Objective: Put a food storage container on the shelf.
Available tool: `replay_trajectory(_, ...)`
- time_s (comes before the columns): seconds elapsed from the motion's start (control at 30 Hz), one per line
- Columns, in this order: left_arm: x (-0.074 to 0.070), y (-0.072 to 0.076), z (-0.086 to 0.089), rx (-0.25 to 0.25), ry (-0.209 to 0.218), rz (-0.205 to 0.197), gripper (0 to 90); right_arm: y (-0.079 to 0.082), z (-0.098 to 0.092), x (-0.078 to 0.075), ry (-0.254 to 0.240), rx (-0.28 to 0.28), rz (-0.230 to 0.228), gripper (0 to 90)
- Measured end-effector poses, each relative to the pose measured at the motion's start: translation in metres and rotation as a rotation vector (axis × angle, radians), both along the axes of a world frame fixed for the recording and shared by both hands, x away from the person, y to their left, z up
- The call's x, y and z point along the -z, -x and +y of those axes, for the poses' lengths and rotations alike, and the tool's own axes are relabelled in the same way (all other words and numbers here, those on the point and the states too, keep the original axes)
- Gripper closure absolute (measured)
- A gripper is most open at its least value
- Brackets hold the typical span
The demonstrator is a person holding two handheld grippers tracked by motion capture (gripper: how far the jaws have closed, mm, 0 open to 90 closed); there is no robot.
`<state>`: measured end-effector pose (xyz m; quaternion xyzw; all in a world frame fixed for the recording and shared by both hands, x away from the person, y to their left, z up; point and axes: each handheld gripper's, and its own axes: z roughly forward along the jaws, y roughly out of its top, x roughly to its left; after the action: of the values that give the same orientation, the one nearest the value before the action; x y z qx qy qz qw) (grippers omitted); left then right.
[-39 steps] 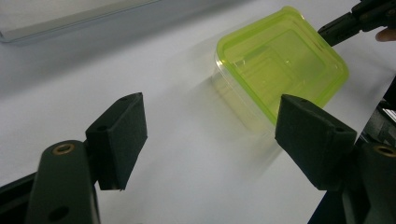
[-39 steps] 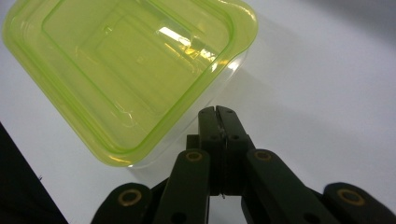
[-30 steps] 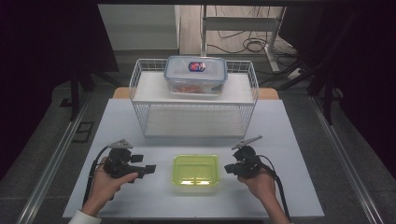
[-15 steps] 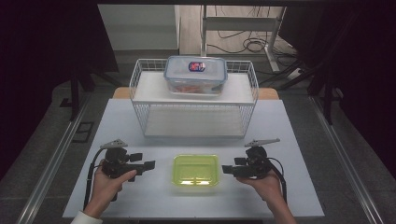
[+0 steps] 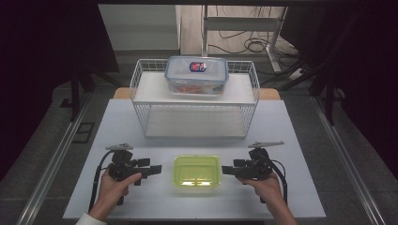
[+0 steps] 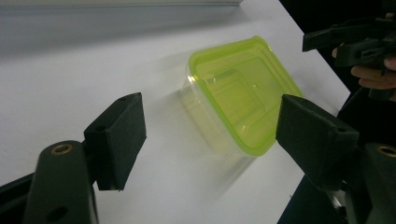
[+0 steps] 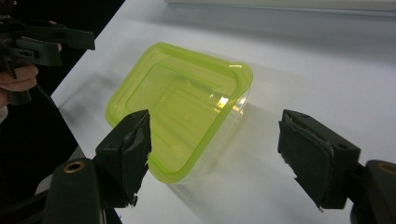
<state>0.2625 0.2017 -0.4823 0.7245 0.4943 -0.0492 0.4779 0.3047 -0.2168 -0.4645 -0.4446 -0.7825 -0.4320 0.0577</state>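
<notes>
A yellow-green container point(image 5: 196, 170) stands on the white worktop point(image 5: 300, 140), near the front edge and between the two hands; its lid is on, its walls are clear, and nothing is seen inside it. Behind it, well apart, a white wire rack point(image 5: 195, 105) stands at the back of the worktop. On the upper shelf of the rack rests a clear lidded box point(image 5: 196, 75) with a red and blue label on its lid and something orange-red inside, which I cannot tell more exactly. The left hand-held gripper point(image 5: 152, 169) is just beside the left side of the container and points to it, with its jaws wide apart and holding nothing. The right hand-held gripper point(image 5: 229, 169) is just beside the right side, also pointing inward, jaws wide apart and empty. Neither one touches the container. The worktop is bare between the container and the rack, and also on the left and right sides behind the hands.
</notes>
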Motion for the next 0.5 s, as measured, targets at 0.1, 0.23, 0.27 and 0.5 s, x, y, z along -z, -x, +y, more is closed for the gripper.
replay_trajectory(0.1, 0.005, -0.002, -0.003, 0.005, 0.025, 0.019, 24.8, 0.0, 0.001, 0.002, 0.0, 0.002, 0.013, 27.4)
replay_trajectory(0.23, 0.008, -0.004, -0.007, 0.015, 0.025, 0.026, 25.0, -0.002, 0.004, 0.007, -0.007, 0.006, 0.033, 28.5)
replay_trajectory(0.27, 0.01, -0.005, -0.01, 0.024, 0.035, 0.036, 25.0, -0.002, 0.005, 0.008, -0.009, 0.008, 0.043, 28.9)
replay_trajectory(0.5, 0.021, -0.012, -0.013, 0.034, 0.102, 0.103, 26.9, -0.001, 0.007, 0.015, -0.018, 0.006, 0.07, 32.2)
